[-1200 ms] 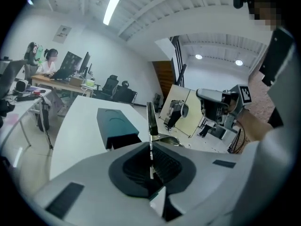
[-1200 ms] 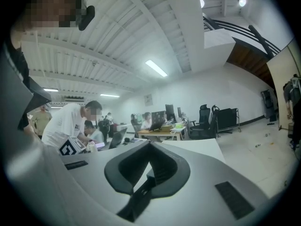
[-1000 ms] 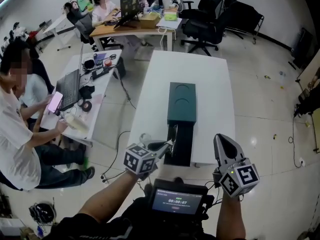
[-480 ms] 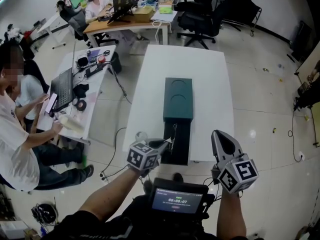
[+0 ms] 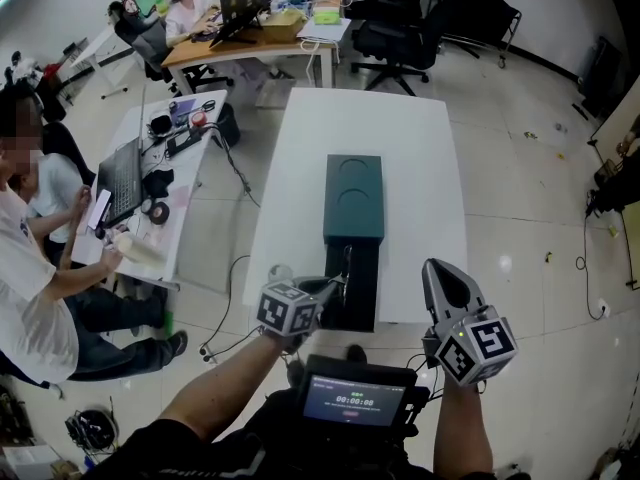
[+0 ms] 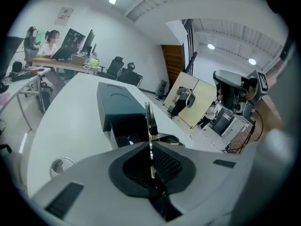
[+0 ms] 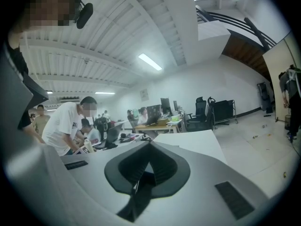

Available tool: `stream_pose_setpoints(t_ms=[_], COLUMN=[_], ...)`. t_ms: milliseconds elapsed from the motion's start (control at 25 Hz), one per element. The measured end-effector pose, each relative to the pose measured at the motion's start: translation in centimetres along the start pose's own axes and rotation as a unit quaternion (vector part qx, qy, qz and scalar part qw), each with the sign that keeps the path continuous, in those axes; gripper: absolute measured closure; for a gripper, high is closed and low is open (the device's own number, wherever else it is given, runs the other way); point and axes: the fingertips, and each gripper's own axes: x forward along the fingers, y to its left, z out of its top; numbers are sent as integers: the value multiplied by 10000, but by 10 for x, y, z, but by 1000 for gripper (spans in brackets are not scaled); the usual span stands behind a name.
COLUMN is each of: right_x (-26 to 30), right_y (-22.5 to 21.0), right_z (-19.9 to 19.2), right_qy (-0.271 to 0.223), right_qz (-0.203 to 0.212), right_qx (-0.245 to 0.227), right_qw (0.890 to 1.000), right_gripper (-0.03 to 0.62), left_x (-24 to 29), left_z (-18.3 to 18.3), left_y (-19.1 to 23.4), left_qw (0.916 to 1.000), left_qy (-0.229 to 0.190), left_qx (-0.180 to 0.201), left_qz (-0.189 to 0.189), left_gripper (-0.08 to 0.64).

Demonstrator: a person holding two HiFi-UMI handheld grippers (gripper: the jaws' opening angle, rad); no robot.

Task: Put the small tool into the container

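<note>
At the lower centre of the head view, the left gripper (image 5: 333,288) has its jaws clamped on a thin, flat silvery metal tool (image 5: 347,264). The tool stands upright beside the black open near end of the long dark green rectangular container (image 5: 353,196) on the white table (image 5: 300,168). Toward the lower right, the right gripper (image 5: 446,286) hangs by the table's near corner, apart from the container, its jaws pressed together with nothing between them.
</note>
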Motion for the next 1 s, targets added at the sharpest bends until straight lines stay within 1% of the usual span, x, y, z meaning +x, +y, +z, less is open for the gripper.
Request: stream_pose_setpoints(t_ms=[80, 160, 360, 480, 640, 920, 1000], right_x=[0, 1, 0, -2, -6, -8, -10], right_y=[-1, -1, -1, -3, -7, -9, -10], right_z=[-1, -2, -5, -5, -1, -5, -5], right_qy=[13, 23, 36, 23, 12, -9, -17], right_qz=[-17, -26, -32, -47, -62, -63, -70], right_qx=[21, 46, 68, 69, 65, 113, 123], right_qw=[10000, 10000, 10000, 10000, 10000, 9999, 9999], right_gripper=[580, 580, 580, 580, 580, 580, 580], left_x=[3, 6, 15, 22, 25, 34, 36], left_z=[-3, -6, -2, -1, 0, -9, -13], left_y=[3, 5, 6, 11, 17, 21, 20], left_qw=[9997, 9993, 9986, 9974, 9959, 9931, 9920], left_qy=[135, 289, 475, 624, 714, 932, 1022], left_qx=[-188, -248, -188, -132, -202, -153, -79], left_qz=[-13, 28, 168, 335, 510, 694, 738], left_gripper=[537, 518, 515, 509, 499, 489, 492])
